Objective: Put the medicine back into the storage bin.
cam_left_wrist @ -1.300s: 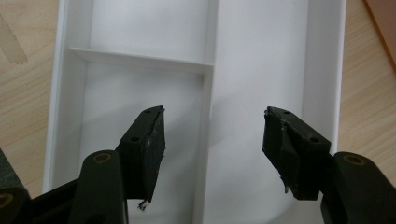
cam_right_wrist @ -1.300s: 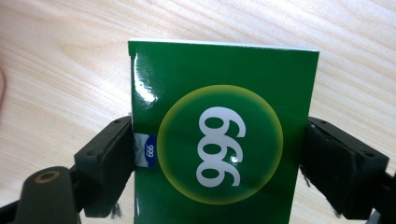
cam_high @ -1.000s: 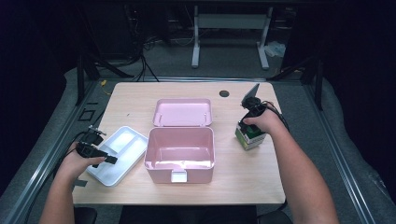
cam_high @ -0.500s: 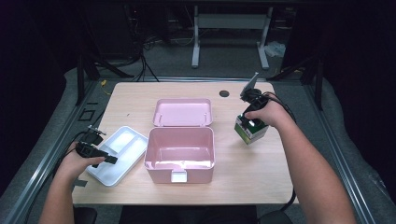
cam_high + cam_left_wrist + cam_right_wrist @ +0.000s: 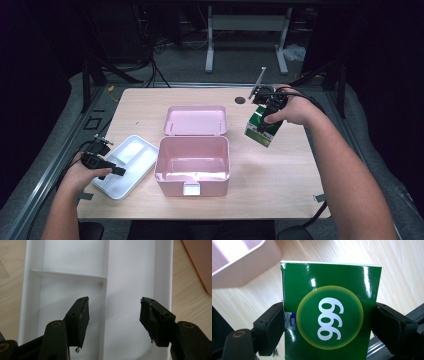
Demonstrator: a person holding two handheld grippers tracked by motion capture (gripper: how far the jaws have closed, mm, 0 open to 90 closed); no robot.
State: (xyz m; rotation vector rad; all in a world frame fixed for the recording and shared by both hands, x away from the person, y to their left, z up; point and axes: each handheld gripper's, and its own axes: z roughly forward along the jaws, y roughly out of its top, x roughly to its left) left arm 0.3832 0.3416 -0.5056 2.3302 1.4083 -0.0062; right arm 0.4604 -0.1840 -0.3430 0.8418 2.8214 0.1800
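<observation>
The wooden table (image 5: 280, 195) has bare room along its right side and near edge. At its middle sits the open pink box (image 5: 193, 165), its lid (image 5: 196, 120) lying just behind it. Left of the box, near the table's left edge, lies the white divided tray (image 5: 127, 165). The right gripper (image 5: 265, 117) holds a green carton (image 5: 262, 129) in the air, tilted, just right of the lid, over bare wood. The right gripper view shows both jaws pressed on the carton's (image 5: 329, 315) sides and "999" printed on its face. The left gripper (image 5: 102, 165) hovers over the tray; the left gripper view shows its jaws spread wide, holding nothing, above the tray's (image 5: 130, 277) compartments.
</observation>
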